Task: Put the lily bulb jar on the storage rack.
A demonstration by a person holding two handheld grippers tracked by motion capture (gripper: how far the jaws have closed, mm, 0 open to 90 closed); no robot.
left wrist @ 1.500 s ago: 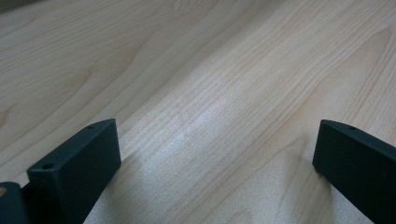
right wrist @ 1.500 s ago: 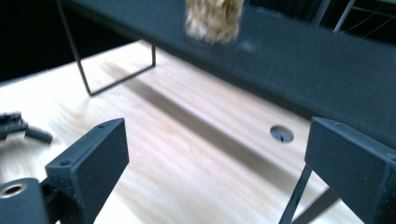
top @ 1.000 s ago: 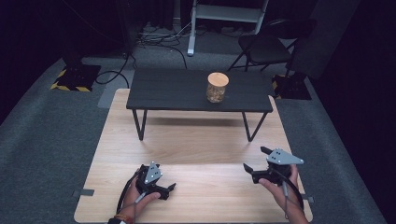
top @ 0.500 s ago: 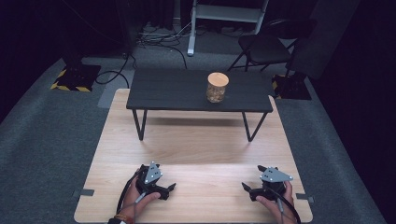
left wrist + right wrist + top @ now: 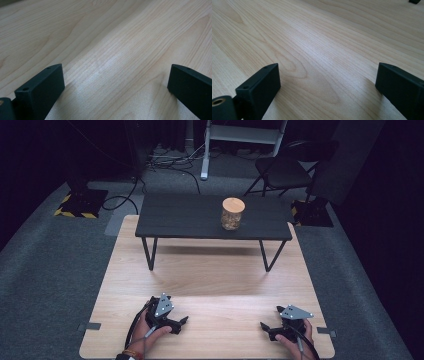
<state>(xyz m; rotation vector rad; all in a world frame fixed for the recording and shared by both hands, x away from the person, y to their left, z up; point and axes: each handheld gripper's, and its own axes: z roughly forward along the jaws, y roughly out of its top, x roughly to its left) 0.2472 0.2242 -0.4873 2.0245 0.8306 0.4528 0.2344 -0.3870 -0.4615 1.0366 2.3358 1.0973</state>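
Observation:
My left gripper [image 5: 181, 324] rests on the light wooden board [image 5: 215, 270] near its front edge, held by a hand and pointing right. Its jaws are open over bare wood [image 5: 115, 75]. My right gripper [image 5: 265, 330] lies low at the front right of the board and points left. Its jaws have just been opening a little and stand wide, with only wood grain between them [image 5: 327, 75]. A glass jar with a cork-coloured lid [image 5: 233, 213] stands upright on the low black table [image 5: 190, 217] at the far end of the board, far from both grippers.
The black table stands on thin legs [image 5: 150, 254] over the board's far half. Grey carpet surrounds the board. A dark chair [image 5: 285, 167] and a white stand [image 5: 205, 170] are behind the table, and a yellow-and-black striped base [image 5: 77, 205] sits far left.
The right gripper has come down and toward the front edge, and is now low on the board. The left gripper has stayed where it was.

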